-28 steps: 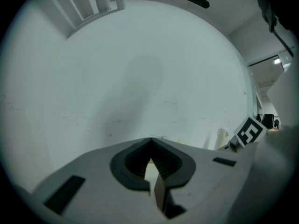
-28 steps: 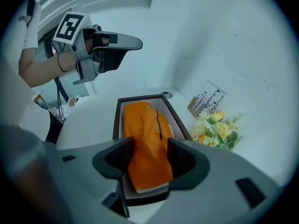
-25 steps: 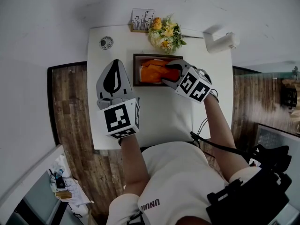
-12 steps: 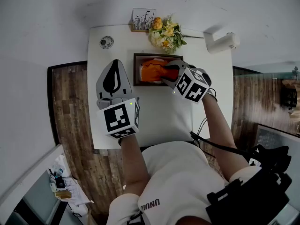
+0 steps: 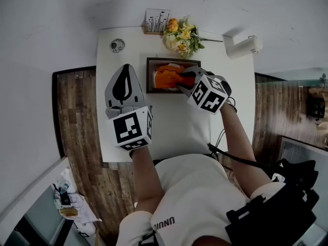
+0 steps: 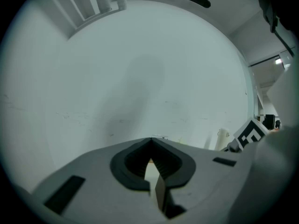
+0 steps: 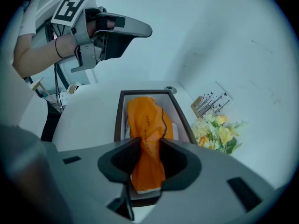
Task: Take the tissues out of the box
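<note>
A dark wooden box (image 5: 149, 76) stands on the white table (image 5: 174, 127), and an orange tissue pack (image 5: 166, 76) lies in it. My right gripper (image 5: 184, 79) reaches into the box from the right, its jaws closing on the pack. In the right gripper view the orange tissue pack (image 7: 147, 125) is pinched and narrowed between the pads of my right gripper (image 7: 145, 146), inside the box (image 7: 118, 118). My left gripper (image 5: 124, 68) hovers left of the box, shut and holding nothing; its tips meet in the left gripper view (image 6: 152, 141).
A bunch of yellow flowers (image 5: 182, 37) and a small printed card (image 5: 156, 21) stand behind the box. A small round object (image 5: 116, 46) sits at the table's back left, a white device (image 5: 241, 46) at its back right. Wooden floor borders the table on both sides.
My right gripper has shifted slightly left into the box and its jaws have narrowed around the orange pack, which now bunches up. The left gripper has barely moved.
</note>
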### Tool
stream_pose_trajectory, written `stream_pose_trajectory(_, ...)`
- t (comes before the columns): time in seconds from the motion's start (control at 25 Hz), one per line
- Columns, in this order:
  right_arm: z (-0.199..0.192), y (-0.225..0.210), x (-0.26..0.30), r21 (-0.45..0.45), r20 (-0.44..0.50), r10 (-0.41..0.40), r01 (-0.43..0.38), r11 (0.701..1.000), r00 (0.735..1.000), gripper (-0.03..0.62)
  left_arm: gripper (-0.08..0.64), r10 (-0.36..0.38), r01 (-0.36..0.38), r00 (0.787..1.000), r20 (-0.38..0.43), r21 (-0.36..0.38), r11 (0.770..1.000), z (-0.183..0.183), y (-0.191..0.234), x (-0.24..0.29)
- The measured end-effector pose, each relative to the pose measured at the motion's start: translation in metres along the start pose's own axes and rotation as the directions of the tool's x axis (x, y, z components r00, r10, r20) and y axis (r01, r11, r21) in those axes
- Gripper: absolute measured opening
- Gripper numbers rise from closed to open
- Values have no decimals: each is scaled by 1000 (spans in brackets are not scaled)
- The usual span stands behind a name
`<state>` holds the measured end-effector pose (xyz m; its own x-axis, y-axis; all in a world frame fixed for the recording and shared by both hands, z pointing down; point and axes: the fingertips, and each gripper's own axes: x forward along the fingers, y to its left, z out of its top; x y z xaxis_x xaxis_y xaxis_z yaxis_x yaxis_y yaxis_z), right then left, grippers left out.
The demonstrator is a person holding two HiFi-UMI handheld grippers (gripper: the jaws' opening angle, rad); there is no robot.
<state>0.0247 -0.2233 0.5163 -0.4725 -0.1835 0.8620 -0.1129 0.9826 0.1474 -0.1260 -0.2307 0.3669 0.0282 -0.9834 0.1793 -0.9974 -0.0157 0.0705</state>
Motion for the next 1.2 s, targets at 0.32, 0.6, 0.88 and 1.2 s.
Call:
stream_pose_trajectory(0.32, 2, 4, -4, -59, -6, -8, 7, 998, 1000, 127, 14, 7, -7, 1000, 6, 2, 1000, 2, 1, -2)
stream_pose_trajectory(0.6, 2, 6, -11, -68, -10, -24, 23, 997, 1000, 126, 14, 10, -10, 1000, 12, 5, 1000, 5, 2, -6)
stream_pose_trajectory(0.88, 5, 5, -14, -64, -2, -40, 39, 997, 999, 126, 14, 10, -11, 1000, 24, 11, 1000, 9, 4, -7)
stream_pose_trajectory(1.2, 8, 2, -19, -70, 6, -56, 57, 996, 998, 124, 14, 15, -15, 1000, 25, 12, 1000, 9, 4, -9)
